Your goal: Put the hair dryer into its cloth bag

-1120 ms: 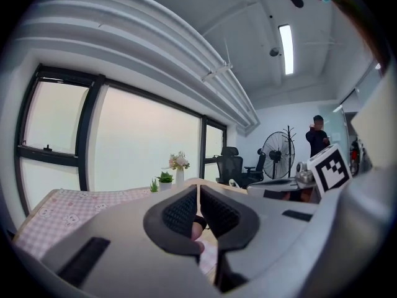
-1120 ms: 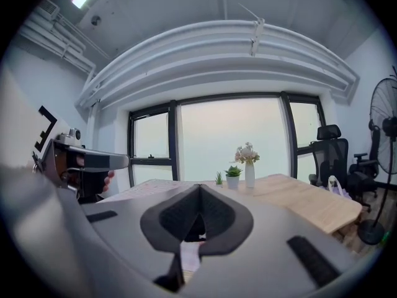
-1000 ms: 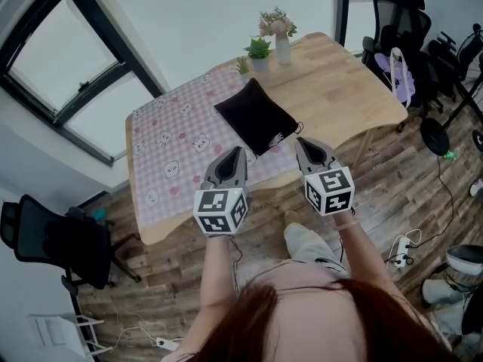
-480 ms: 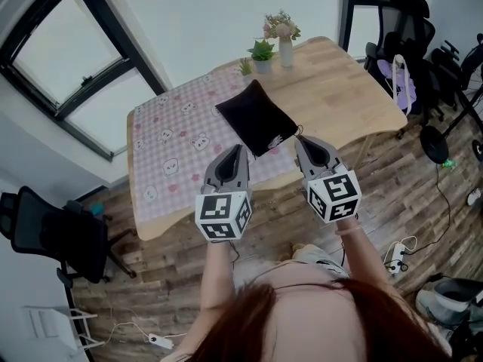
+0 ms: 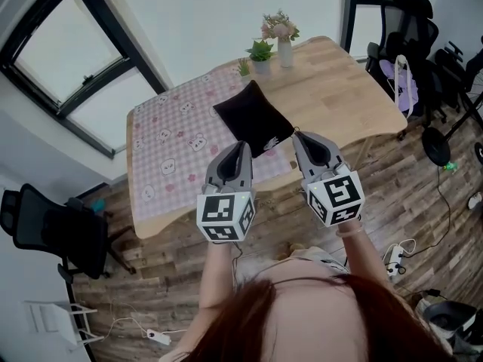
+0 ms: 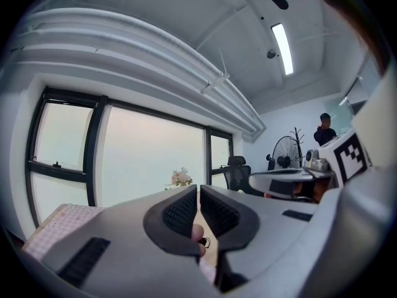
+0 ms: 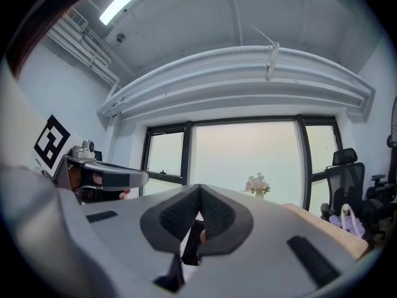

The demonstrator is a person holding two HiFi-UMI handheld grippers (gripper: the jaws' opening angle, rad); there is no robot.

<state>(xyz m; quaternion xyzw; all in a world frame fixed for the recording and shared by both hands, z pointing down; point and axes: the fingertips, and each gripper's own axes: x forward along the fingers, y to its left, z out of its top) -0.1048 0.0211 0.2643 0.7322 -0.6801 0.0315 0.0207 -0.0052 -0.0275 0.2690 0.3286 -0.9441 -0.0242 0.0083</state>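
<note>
Black bag (image 5: 253,118) lies flat on table (image 5: 339,89), tilted like a diamond, its left part on the pink checked cloth (image 5: 170,149), its right part on bare wood; the drawstring end points at the near edge. Left gripper (image 5: 240,146) is held level over the near table edge, tip just short of the bag's near corner, jaws pressed together, nothing in them. Right gripper (image 5: 298,136) is beside it, just right of the drawstring corner, jaws also closed tight and empty. Neither touches the bag. Vase (image 5: 284,51) with flowers and small plant (image 5: 260,55) at far table edge. Black chair (image 5: 53,232) on the floor at left
</note>
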